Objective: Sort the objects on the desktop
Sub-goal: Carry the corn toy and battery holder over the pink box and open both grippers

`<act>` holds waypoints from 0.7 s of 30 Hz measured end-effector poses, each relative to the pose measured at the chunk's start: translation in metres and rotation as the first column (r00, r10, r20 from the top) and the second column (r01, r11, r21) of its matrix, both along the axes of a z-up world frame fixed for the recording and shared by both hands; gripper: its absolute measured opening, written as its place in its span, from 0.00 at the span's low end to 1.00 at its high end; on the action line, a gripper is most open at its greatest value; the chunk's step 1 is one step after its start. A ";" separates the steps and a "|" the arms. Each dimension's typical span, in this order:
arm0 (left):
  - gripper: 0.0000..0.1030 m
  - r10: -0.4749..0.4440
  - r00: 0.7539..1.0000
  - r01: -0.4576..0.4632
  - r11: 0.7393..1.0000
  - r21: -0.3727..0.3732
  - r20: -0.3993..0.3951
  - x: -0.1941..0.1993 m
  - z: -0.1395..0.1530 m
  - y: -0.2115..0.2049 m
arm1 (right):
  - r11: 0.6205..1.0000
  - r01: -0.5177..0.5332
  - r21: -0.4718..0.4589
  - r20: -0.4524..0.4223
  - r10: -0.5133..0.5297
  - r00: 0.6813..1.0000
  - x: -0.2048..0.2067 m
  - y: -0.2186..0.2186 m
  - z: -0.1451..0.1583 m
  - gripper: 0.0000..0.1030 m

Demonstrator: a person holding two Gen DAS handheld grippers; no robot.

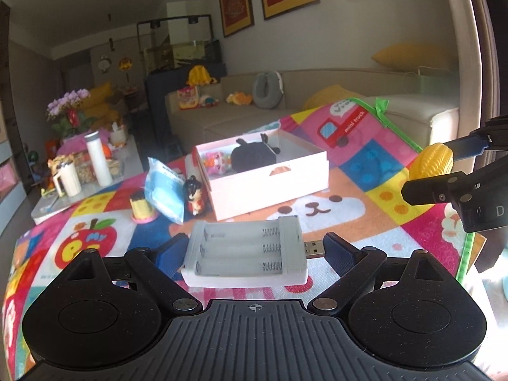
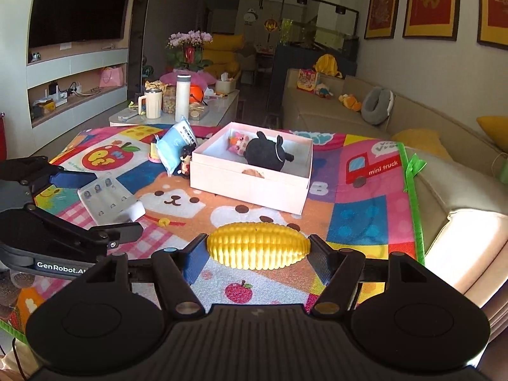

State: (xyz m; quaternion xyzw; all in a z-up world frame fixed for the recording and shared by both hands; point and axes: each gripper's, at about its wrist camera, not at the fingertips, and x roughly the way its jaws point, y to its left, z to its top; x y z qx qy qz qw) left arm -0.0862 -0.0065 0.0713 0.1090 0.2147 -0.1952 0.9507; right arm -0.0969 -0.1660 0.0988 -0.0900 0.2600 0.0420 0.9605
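1. white battery charger, empty bays with springs showing, usb plug at its side. it sits between the fingers of the left gripper; jaws spread wide, pads at both ends of the case. the right wrist view shows it lifted clear of the mat, so it's held.
2. yellow ribbed corn-shaped toy clamped end to end in the right gripper, jaws about half open, pads pressing on both tips, toy off the mat.
3. landmark: open white box on the colourful play mat. both grippers are on the near side of the box, charger nearer its left corner, corn toy toward the right.
4. inside the box: black plush toy and a pink toy just beside it, at the left-back part.
5. left of the box, touching or almost: small doll figure, red dress, dark hair. blue-white packet leans just left of the doll; a yellow item on a pink base further left.
6. behind the box, off the mat: low table with a white bottle and a mug.
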 end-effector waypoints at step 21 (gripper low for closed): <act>0.97 0.027 0.998 -0.013 0.976 -0.219 0.062 0.199 0.048 -0.022 | 0.972 0.008 0.236 0.127 -0.039 0.991 0.181 -0.054 0.099 0.78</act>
